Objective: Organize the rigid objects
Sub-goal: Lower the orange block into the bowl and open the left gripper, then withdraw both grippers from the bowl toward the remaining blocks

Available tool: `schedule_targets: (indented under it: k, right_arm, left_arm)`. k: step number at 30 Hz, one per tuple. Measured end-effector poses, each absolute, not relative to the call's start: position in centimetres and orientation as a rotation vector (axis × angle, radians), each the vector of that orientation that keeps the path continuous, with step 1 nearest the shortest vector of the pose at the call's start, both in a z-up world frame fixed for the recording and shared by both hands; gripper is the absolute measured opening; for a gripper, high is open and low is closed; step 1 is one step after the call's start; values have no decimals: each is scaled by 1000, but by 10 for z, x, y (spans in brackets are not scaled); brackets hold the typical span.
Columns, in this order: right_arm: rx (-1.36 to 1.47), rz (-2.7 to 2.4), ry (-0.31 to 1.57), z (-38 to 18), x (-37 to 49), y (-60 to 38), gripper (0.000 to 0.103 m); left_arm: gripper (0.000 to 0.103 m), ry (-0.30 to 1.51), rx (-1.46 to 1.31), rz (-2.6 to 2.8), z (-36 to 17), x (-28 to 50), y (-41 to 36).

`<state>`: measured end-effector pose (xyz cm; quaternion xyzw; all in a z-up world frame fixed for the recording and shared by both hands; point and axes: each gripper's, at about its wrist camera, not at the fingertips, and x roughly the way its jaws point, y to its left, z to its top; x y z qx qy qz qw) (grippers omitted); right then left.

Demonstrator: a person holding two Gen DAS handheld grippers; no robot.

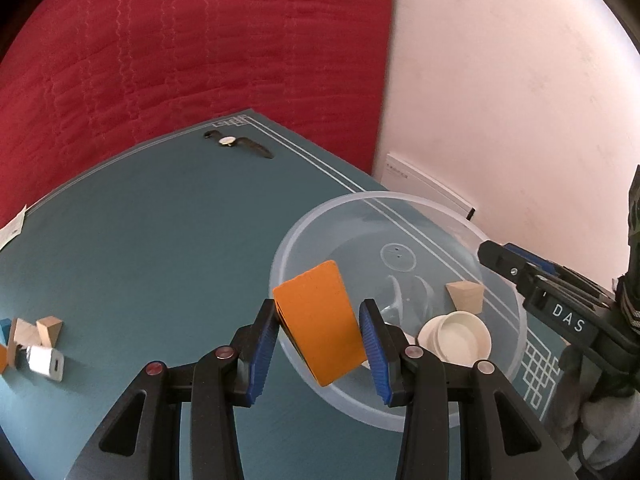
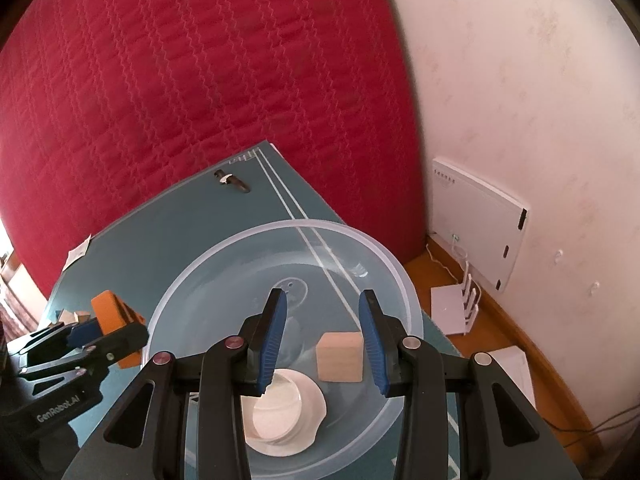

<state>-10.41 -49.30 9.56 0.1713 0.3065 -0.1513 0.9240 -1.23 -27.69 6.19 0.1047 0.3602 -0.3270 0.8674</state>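
Observation:
My left gripper (image 1: 320,332) is shut on an orange block (image 1: 320,320) and holds it over the left rim of a clear plastic bowl (image 1: 512,360). The block also shows in the right wrist view (image 2: 114,320). In the bowl (image 2: 224,264) lie a wooden cube (image 2: 340,356) and a white round lid (image 2: 280,412); both show in the left wrist view, cube (image 1: 466,296) and lid (image 1: 456,336). My right gripper (image 2: 322,336) is open and empty, above the bowl, over the cube and lid.
Several wooden and coloured blocks (image 1: 36,332) and a white clip-like piece (image 1: 46,362) lie at the left of the teal mat (image 1: 160,240). A wristwatch (image 1: 236,143) lies at the far edge. A red quilt hangs behind; white router boxes (image 2: 476,232) stand by the wall.

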Motion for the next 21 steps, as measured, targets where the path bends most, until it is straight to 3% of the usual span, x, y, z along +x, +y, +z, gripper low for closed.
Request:
schedule_targets:
  k: [3,4,12,21]
  right_arm:
    - [350,-310,630,95,-104,-491,39]
    - [350,-310,630,95,-104,-491,39]
    - [340,-308,635,94,-105,-485,39]
    - [307,-298,634,92,-105,-472,39]
  left_arm:
    - [67,755,213,-686,61,-13,-276]
    - [69,749,209,-682,62,-14,-275]
    - [70,758,187,-656,58,-18,-258]
    - [83,742,175,-593,58,-20,-244]
